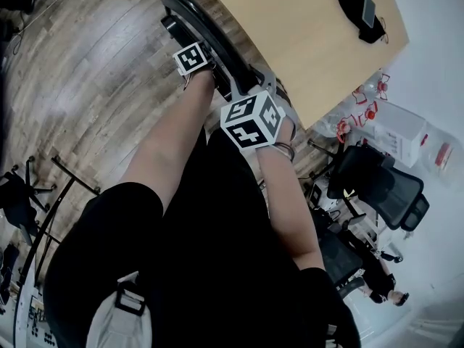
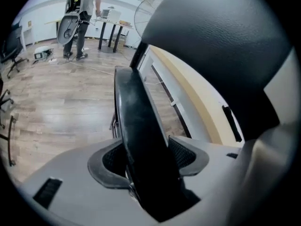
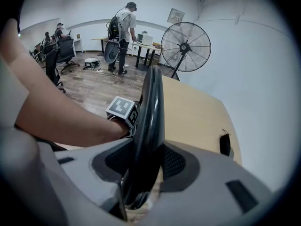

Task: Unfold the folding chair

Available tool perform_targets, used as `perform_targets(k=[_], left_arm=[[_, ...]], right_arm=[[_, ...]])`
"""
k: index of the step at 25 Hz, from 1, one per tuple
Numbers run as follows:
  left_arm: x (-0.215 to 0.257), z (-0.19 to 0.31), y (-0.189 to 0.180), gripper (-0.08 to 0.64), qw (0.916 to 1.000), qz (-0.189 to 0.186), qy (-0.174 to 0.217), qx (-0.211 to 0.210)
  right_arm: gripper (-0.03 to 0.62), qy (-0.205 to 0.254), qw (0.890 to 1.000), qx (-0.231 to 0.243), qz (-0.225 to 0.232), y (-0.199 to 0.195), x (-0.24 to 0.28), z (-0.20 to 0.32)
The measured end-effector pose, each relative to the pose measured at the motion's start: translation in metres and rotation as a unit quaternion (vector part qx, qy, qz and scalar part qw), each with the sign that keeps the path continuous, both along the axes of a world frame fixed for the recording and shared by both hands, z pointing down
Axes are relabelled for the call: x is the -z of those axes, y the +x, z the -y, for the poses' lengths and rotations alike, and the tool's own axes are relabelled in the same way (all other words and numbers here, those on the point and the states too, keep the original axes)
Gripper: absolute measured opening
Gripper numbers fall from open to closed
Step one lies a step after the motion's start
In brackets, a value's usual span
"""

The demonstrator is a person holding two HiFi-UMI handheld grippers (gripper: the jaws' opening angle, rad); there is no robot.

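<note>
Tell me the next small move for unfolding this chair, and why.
Probably close the left gripper firmly on the chair's black rim. The right gripper is clamped on that rim, while the left jaws straddle it without a clear grip; both should hold before pulling it open.

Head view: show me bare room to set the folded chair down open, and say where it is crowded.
Free: the grey-brown plank floor, left of the black folded chair, down to the black chair bases. The light wooden tabletop is bare up to the black pouch at its far corner. Crowded: lower right, where black office chairs stand close together.
</note>
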State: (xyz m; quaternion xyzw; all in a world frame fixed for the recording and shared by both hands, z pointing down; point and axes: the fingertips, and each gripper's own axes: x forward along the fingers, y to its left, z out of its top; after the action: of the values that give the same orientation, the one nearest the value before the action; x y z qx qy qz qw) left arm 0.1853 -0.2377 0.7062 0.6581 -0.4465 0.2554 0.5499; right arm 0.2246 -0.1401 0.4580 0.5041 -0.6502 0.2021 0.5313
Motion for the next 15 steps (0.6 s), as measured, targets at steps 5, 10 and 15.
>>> perform_targets(k=[5, 10, 15], left_arm=[[0.002, 0.003, -0.011, 0.173, 0.9996, -0.014, 0.017, 0.016], [0.003, 0.008, -0.022, 0.158, 0.9984, -0.028, 0.043, 0.021], [0.003, 0.006, -0.023, 0.155, 0.9981, -0.044, 0.04, 0.016]], right_arm=[[0.164, 0.001, 1.0, -0.003, 0.0, 0.004, -0.001, 0.001], [0.164, 0.001, 1.0, -0.001, 0.006, 0.004, 0.0, -0.001], [0.164, 0.008, 1.0, 0.001, 0.012, 0.006, 0.0, 0.0]])
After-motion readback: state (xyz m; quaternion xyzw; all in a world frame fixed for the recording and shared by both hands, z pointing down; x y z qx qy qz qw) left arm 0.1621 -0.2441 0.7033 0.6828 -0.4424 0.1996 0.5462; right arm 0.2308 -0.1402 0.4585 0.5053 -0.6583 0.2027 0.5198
